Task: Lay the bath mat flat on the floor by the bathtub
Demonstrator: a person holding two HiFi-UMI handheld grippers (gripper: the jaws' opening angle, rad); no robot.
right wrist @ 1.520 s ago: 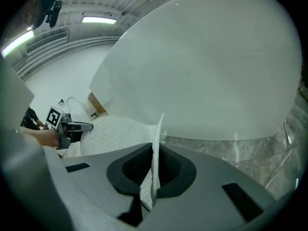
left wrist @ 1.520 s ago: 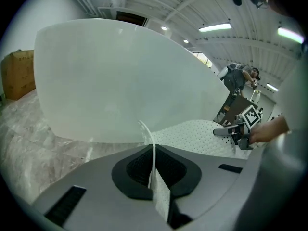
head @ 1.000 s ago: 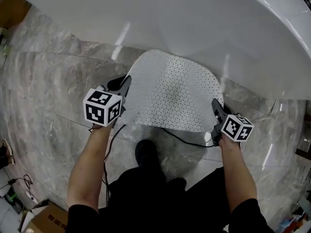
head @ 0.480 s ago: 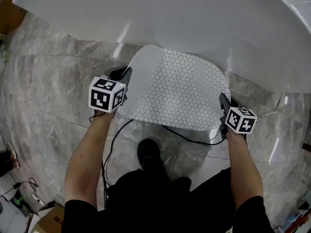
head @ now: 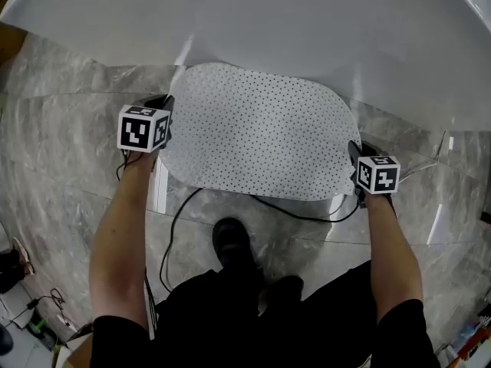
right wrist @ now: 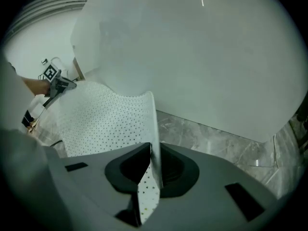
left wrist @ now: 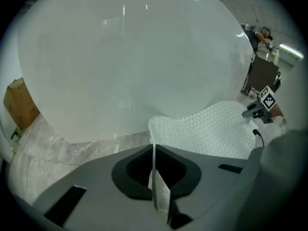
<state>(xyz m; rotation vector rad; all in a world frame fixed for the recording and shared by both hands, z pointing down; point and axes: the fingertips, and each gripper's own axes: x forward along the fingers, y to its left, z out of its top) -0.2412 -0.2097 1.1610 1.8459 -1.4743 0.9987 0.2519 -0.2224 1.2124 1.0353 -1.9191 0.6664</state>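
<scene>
Gripping the bath mat with left claw and right claw, both clamped tight. Spread out beside the bathtub

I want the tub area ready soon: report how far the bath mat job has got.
Done: the bath mat is spread open beside the bathtub. In hand: the left gripper and the right gripper are each shut on an opposite edge, holding it raised. Left: lower those edges to the floor and release.
</scene>
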